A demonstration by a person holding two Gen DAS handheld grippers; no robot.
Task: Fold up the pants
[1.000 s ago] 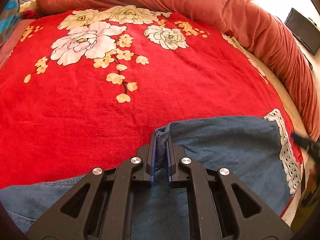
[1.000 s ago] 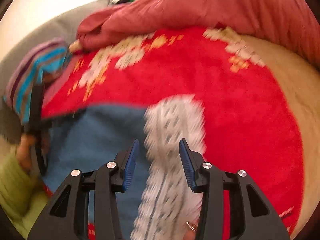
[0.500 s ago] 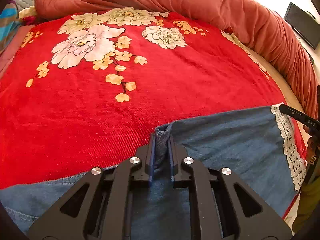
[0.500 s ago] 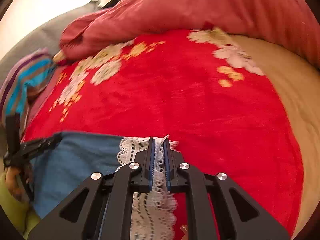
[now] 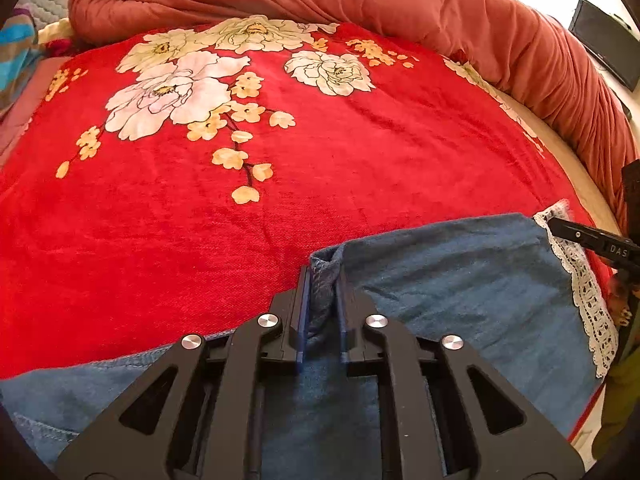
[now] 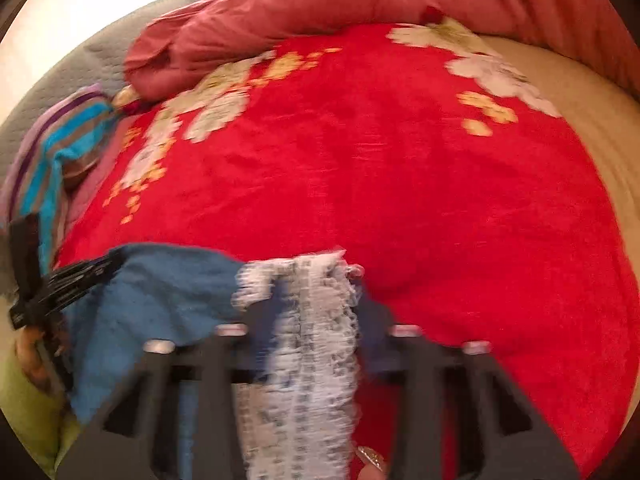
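Blue denim pants [image 5: 460,280] with a white lace hem [image 5: 584,292] lie on a red flowered blanket [image 5: 280,184]. My left gripper [image 5: 322,280] is shut on a bunched edge of the denim. In the right wrist view, which is blurred by motion, the lace hem [image 6: 308,340] runs between the fingers of my right gripper [image 6: 316,292], whose jaws stand wider apart than the hem; the denim [image 6: 160,300] lies to its left. The right gripper's finger [image 5: 592,238] reaches the lace hem at the right edge of the left wrist view.
A rust-red duvet [image 5: 400,4] is heaped along the far and right side of the bed. A striped cloth [image 6: 52,152] lies at the far left. A dark screen [image 5: 604,40] stands beyond the bed at right. The bare mattress edge [image 6: 592,120] shows right of the blanket.
The right gripper closed on the lace hem half a second ago and now has its jaws spread again, while moving. The left gripper stays shut on the denim, barely moved.
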